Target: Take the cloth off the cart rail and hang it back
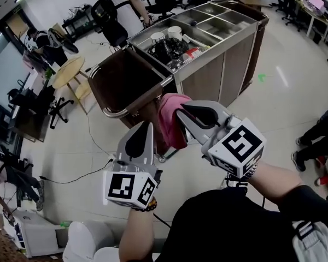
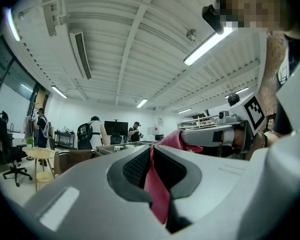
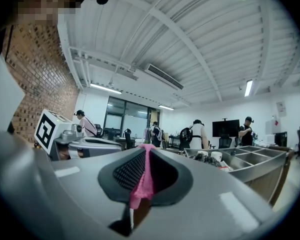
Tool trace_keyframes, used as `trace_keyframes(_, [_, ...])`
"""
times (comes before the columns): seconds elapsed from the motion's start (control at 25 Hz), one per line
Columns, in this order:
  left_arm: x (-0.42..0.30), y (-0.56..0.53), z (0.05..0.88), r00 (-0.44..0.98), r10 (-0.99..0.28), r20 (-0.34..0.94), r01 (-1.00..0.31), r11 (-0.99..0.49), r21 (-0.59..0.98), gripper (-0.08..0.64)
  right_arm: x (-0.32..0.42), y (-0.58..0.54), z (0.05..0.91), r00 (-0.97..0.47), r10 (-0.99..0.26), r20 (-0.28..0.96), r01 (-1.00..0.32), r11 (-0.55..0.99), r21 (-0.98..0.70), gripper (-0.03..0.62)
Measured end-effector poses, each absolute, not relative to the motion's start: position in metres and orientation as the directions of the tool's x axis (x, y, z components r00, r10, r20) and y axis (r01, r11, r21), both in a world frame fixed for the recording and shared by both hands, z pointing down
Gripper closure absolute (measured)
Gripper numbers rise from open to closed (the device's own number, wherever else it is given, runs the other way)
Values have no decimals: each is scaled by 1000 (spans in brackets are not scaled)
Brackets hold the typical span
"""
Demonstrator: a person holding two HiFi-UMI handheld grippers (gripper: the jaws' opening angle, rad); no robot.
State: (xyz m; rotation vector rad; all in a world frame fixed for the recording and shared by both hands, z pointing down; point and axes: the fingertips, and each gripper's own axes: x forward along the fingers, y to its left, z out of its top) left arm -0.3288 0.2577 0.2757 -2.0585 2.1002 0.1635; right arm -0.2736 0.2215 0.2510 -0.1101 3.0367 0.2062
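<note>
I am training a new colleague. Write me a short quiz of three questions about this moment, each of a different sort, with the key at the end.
1. True or false: the left gripper has its jaws shut on the pink cloth.
2. Choose one. The cloth is now: A) lying on the floor; B) held by both the left gripper and the right gripper; C) folded on the round wooden table.
3. Fill the gap: the white cups stand in the top of the steel ___.
Key: 1 true; 2 B; 3 cart.
</note>
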Motion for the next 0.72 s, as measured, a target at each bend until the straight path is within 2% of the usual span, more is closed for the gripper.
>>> trace_keyframes(0.16, [-303,219,275,38,-978,-206,-998,-25,-65,543,-247,186,249,-985,-104,-136,-121,985,125,569])
trace_keyframes(0.56, [-211,106,266,169,-968,-188,-984,-156,-80,551,-151,80,246,-962,-237,-137,-253,961,110,569])
trace_keyframes(0.72, [-174,59,266,219,-959,-181,-975,-207,-82,552,-112,43,241,-948,-299,-108,-304,952,33,571])
